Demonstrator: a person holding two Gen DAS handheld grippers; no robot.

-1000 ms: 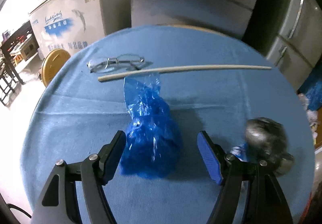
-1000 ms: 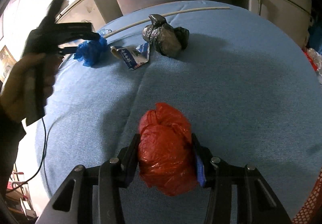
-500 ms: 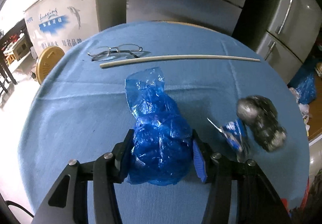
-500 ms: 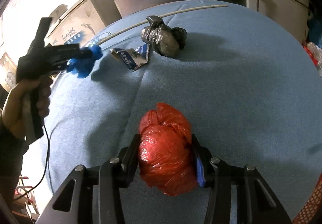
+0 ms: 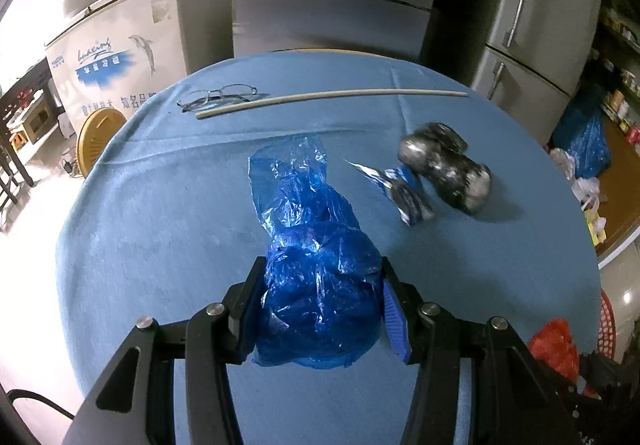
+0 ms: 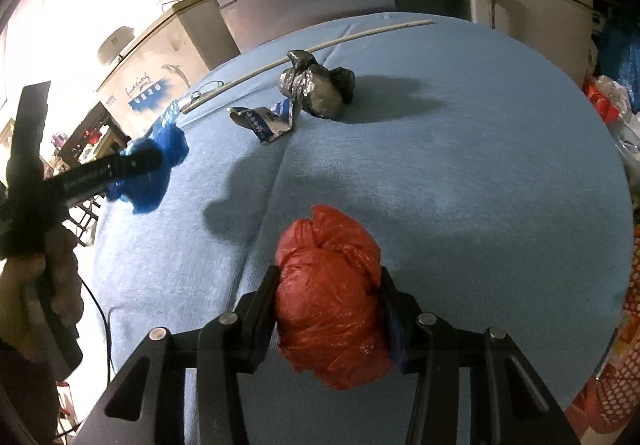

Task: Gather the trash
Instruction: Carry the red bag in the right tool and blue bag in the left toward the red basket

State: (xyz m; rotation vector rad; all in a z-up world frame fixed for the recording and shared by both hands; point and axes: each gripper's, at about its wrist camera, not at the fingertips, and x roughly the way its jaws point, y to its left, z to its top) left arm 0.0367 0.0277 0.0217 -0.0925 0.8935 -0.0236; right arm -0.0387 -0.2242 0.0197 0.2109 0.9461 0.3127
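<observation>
Trash sat in both your grippers: the left gripper [image 5: 322,301] had its fingers [image 5: 251,297] clenched on the blue bag [image 5: 316,277], the right gripper [image 6: 330,305] on the red bag [image 6: 332,305], both above the table [image 6: 480,165]. Each looked light, soft and slippery, so you did well to squeeze the bulky middle. 2 pieces remained: the grey bag [image 5: 444,165] and the wrapper [image 5: 400,193].

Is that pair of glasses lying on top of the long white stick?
No, the glasses lie beside the white stick, on the blue tablecloth.
</observation>
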